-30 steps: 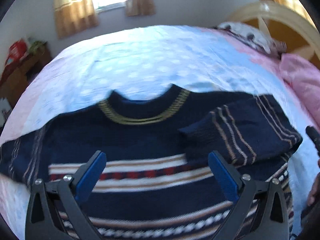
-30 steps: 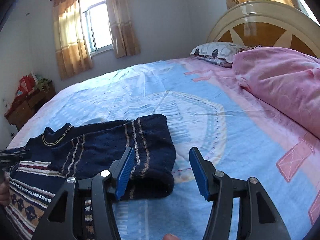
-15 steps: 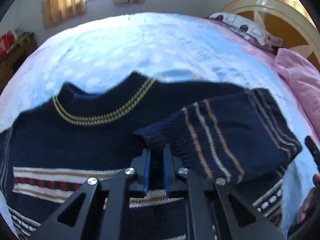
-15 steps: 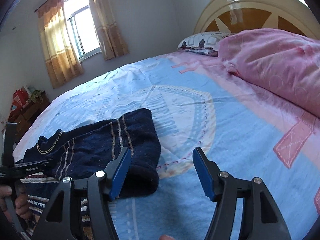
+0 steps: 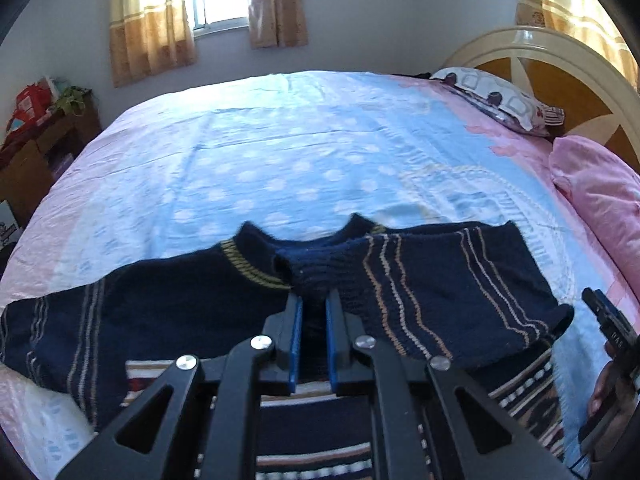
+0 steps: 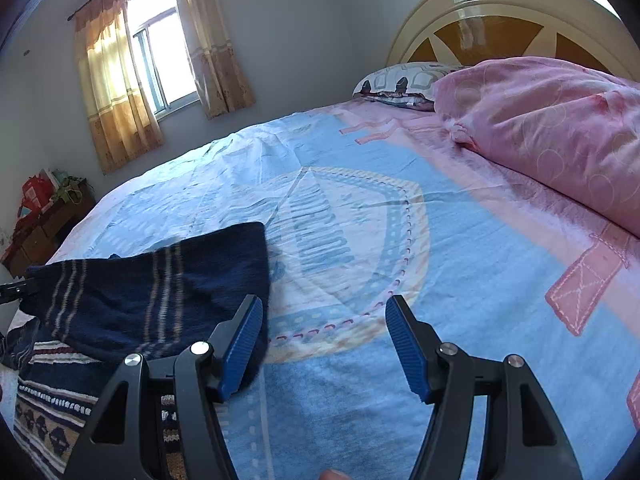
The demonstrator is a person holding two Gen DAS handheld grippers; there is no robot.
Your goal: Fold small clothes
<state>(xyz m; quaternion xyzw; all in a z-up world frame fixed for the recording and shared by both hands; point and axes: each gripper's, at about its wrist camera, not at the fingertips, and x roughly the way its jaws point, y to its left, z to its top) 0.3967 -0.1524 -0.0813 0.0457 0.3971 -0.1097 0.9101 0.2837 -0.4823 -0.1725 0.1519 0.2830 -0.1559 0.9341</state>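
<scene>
A navy striped sweater (image 5: pixel 168 312) lies flat on the bed. Its right sleeve (image 5: pixel 448 288) is folded across the chest. My left gripper (image 5: pixel 313 304) is shut on the cuff of that sleeve and holds it lifted near the yellow-striped collar (image 5: pixel 248 266). My right gripper (image 6: pixel 324 320) is open and empty, above the sheet just right of the folded sleeve (image 6: pixel 152 288). The right gripper also shows at the right edge of the left wrist view (image 5: pixel 608 320).
The bed has a blue and pink sheet (image 5: pixel 304 152). A pink duvet (image 6: pixel 552 128) and a patterned pillow (image 5: pixel 496 100) lie by the headboard (image 6: pixel 492 12). A wooden dresser (image 5: pixel 36 148) stands at far left.
My left gripper moved forward, shut on the sleeve cuff, then lifted it toward the collar. My right gripper stayed open and drifted slightly away from the sleeve.
</scene>
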